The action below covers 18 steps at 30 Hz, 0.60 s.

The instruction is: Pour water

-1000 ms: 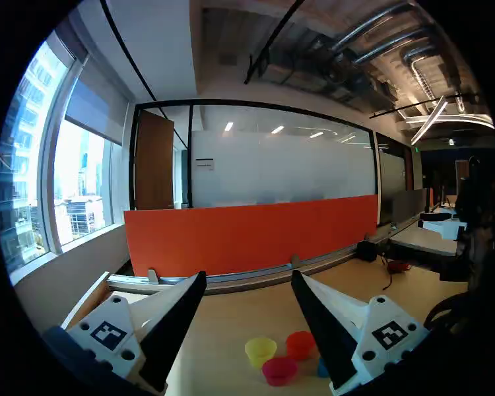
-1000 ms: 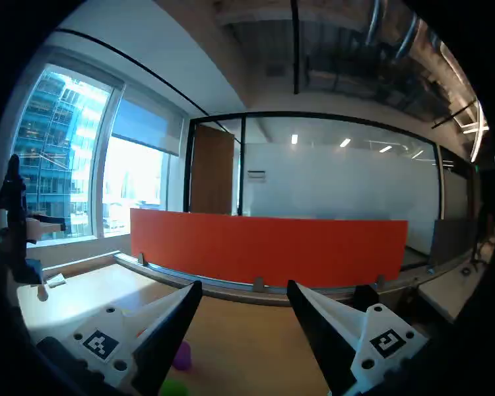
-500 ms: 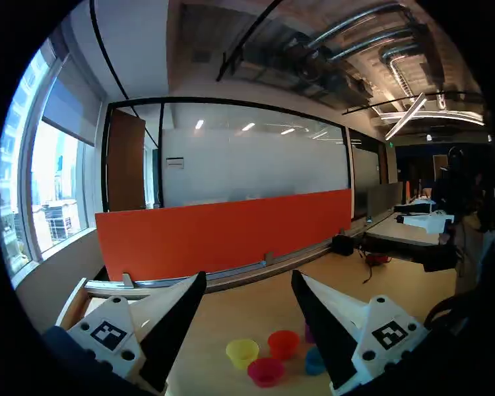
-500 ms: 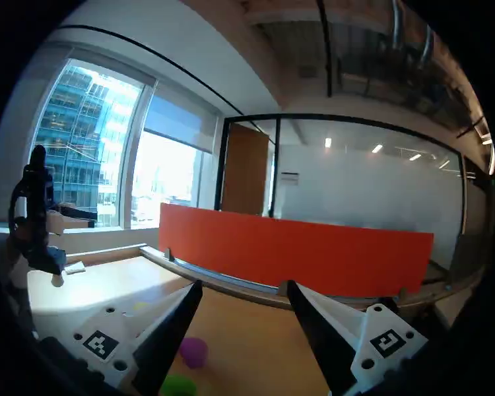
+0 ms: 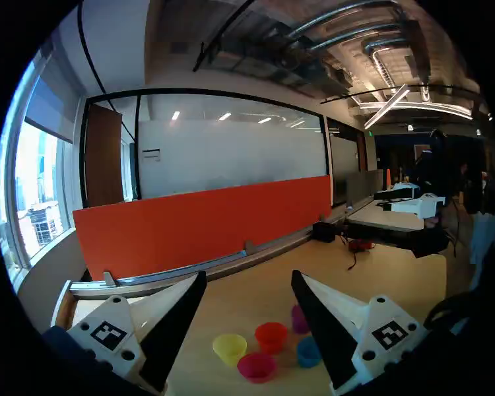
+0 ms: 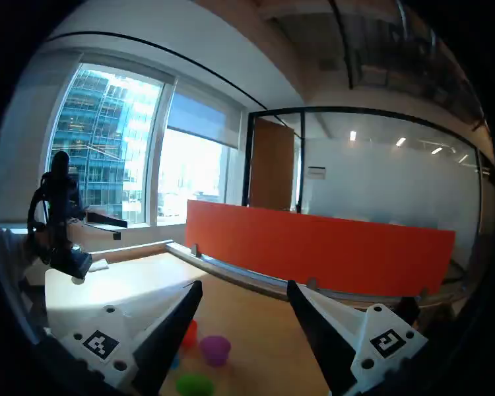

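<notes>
Several small coloured cups stand on the wooden table. In the left gripper view I see a yellow cup [image 5: 229, 346], a red cup [image 5: 271, 335], a pink cup [image 5: 257, 365], a blue cup [image 5: 307, 350] and a purple cup [image 5: 298, 319], all low between the fingers of my left gripper [image 5: 246, 290]. That gripper hangs open above them with nothing held. In the right gripper view a purple cup [image 6: 215, 348], a green cup [image 6: 195, 385] and a red cup [image 6: 190, 333] sit below my right gripper [image 6: 242, 298], which is open too. The left gripper [image 6: 61, 231] also appears far left in that view.
An orange divider panel [image 5: 201, 224] runs along the table's far edge [image 5: 181, 274]. Large windows [image 6: 109, 165] lie to the left. Another desk with dark equipment [image 5: 406, 224] stands to the right, and a cable and small box [image 5: 327, 232] lie near the divider.
Both views have swung: the left one panned right, the right one panned left. More cups have come into sight. Both grippers stayed open.
</notes>
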Tool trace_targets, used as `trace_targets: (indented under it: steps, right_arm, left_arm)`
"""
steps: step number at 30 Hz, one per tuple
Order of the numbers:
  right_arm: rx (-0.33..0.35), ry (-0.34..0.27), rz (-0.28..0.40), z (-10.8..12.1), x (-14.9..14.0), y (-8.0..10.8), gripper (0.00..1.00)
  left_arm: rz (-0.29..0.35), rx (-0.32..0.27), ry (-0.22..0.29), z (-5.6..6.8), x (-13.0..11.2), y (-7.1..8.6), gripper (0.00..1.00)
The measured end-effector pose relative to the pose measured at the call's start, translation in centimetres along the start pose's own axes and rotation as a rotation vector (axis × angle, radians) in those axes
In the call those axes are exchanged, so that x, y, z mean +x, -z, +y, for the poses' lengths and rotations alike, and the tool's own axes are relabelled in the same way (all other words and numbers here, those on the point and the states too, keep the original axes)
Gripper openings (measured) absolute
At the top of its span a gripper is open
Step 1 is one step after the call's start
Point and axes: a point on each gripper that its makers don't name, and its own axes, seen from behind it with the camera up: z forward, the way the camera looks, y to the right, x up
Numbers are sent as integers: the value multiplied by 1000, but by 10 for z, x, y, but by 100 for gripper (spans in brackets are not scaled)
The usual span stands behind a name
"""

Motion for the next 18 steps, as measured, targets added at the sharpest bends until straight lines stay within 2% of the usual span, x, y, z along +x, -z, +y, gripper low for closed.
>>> trace_targets:
  steps: [11, 18]
  right_arm:
    - [112, 35, -72, -19, -25, 0, 99]
    - [164, 37, -110, -22, -40, 0, 99]
  left_arm:
    - [-77, -134, 8, 29, -34, -9, 96]
    - [-114, -190, -2, 42, -51, -18, 96]
